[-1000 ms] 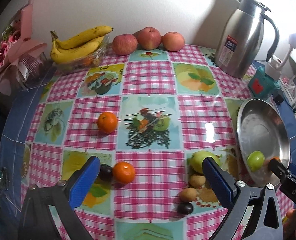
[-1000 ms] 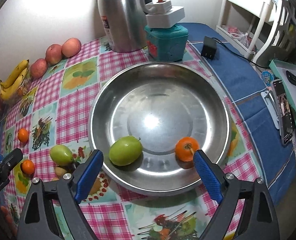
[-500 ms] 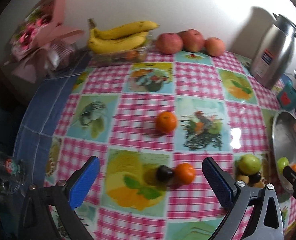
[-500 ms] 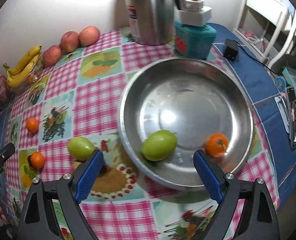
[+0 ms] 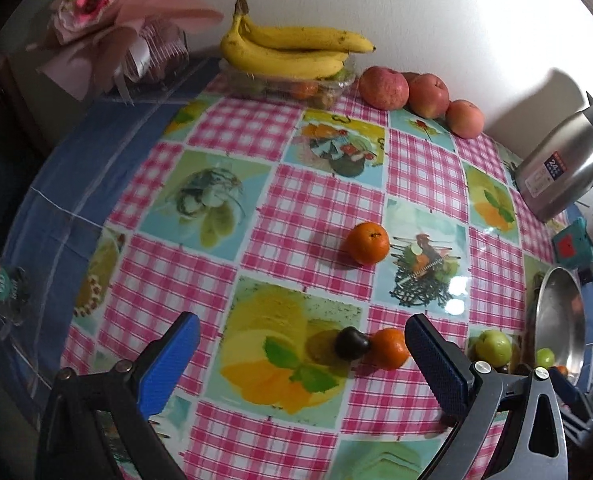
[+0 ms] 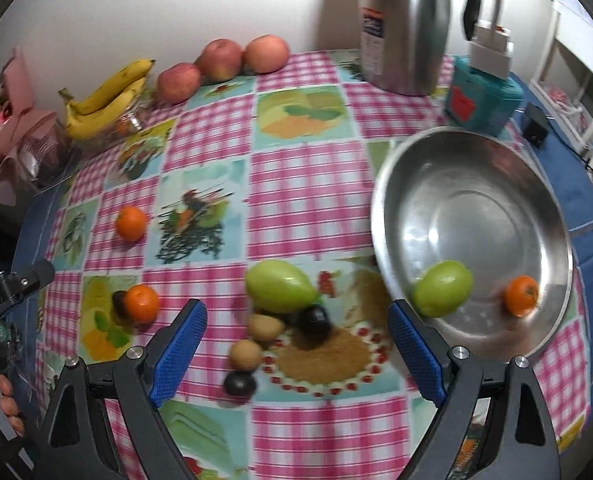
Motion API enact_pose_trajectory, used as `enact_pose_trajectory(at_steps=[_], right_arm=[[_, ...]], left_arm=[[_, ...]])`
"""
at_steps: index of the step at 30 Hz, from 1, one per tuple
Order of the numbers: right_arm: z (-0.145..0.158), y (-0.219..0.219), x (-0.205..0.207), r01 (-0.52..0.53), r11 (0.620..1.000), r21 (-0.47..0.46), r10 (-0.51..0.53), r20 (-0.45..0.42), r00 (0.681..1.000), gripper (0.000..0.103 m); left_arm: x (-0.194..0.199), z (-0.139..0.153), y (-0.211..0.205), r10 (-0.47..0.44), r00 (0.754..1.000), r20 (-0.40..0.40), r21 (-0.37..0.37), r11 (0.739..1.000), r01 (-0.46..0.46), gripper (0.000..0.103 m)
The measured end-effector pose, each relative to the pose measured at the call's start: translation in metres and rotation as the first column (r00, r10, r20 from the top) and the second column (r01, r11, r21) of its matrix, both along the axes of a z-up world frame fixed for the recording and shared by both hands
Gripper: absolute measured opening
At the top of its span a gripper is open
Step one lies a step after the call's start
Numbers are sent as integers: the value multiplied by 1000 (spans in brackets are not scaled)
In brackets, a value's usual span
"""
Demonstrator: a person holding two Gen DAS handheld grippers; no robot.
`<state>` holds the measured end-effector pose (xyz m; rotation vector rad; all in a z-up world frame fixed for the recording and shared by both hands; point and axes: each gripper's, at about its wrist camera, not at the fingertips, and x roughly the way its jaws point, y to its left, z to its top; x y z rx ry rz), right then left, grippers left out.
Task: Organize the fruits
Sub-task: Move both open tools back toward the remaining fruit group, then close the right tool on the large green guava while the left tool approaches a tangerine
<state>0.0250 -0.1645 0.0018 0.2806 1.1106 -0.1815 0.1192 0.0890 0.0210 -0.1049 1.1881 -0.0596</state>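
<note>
My left gripper (image 5: pixel 302 354) is open and empty above the checked tablecloth. A dark plum (image 5: pixel 350 343) and an orange (image 5: pixel 390 349) lie touching just ahead, between its fingers. A second orange (image 5: pixel 367 243) lies farther out. My right gripper (image 6: pixel 296 340) is open and empty over a green fruit (image 6: pixel 279 286), two small brown fruits (image 6: pixel 265 327) and two dark plums (image 6: pixel 314 322). The steel bowl (image 6: pixel 476 184) at right holds a green fruit (image 6: pixel 442 289) and an orange (image 6: pixel 520 295).
Bananas (image 5: pixel 292 52) on a clear box and three apples (image 5: pixel 384 88) line the back wall. A steel jug (image 6: pixel 402 24) and a teal box (image 6: pixel 482 96) stand behind the bowl. A pink bouquet (image 5: pixel 108 20) sits at the far left. The left gripper's tip (image 6: pixel 16 284) shows in the right wrist view.
Both grippers have swung left. The plum and orange now sit by the left gripper's right finger. The bowl has slid to the right of the right view, and the green fruit cluster is now between its fingers.
</note>
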Motion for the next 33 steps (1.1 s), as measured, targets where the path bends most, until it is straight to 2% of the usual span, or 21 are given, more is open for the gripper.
enact_pose_trajectory(at_steps=[4, 15, 18, 20, 26, 31, 33], right_arm=[[-6, 7, 6, -18, 1000, 2, 18, -9, 1000, 92], [-25, 5, 24, -13, 999, 38, 14, -24, 1000, 92], [-29, 7, 28, -21, 999, 31, 22, -31, 999, 91], [-31, 7, 30, -22, 999, 25, 23, -36, 999, 84], [-41, 4, 34, -19, 999, 31, 21, -53, 998, 75], [-44, 3, 35, -16, 999, 36, 18, -58, 998, 73], [-44, 3, 36, -18, 999, 36, 20, -59, 998, 70]], left_arm=[[3, -12, -8, -16, 999, -39, -38, 999, 15, 103], [10, -49, -35, -73, 986, -150, -85, 995, 61, 102], [10, -51, -40, -92, 984, -155, -74, 994, 82, 101], [10, -51, -43, -106, 983, -151, -67, 993, 96, 101], [12, -53, -51, -144, 979, -147, -37, 989, 140, 96], [14, -54, -60, -171, 976, -138, -28, 985, 169, 95], [13, -53, -65, -189, 974, -128, -7, 982, 189, 92]])
